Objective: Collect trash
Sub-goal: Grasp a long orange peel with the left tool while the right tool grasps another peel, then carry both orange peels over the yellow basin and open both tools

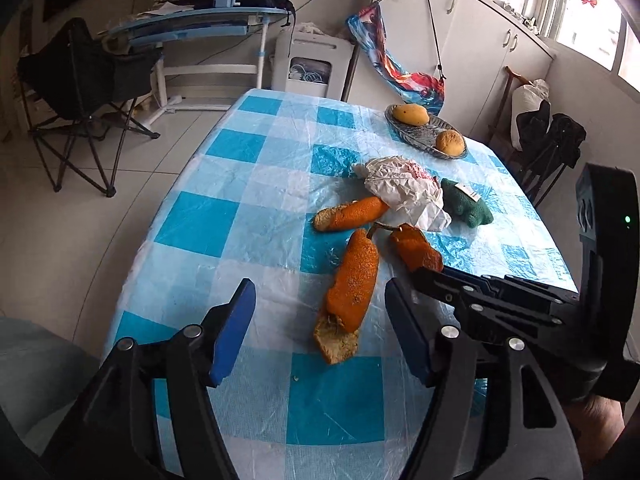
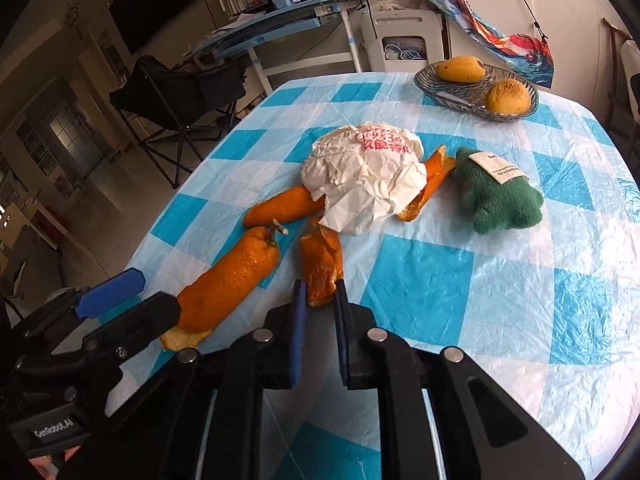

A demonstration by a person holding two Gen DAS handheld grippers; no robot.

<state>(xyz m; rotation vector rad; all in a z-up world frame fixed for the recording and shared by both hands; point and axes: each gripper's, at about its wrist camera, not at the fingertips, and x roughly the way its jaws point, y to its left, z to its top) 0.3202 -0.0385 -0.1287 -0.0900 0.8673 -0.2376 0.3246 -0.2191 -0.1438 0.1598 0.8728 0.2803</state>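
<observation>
The short orange peel lies on the checked tablecloth, long axis running away from the camera, near end pinched in the right gripper; the long peel lies lengthwise between the left gripper's spread jaws, untouched.

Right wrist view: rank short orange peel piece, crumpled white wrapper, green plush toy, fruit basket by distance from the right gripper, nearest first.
1. Short orange peel piece: its near end sits between the fingertips of the right gripper.
2. Crumpled white wrapper: mid-table, straight ahead.
3. Green plush toy: off to the right, a bit past the wrapper's near edge.
4. Fruit basket: far right corner.
</observation>
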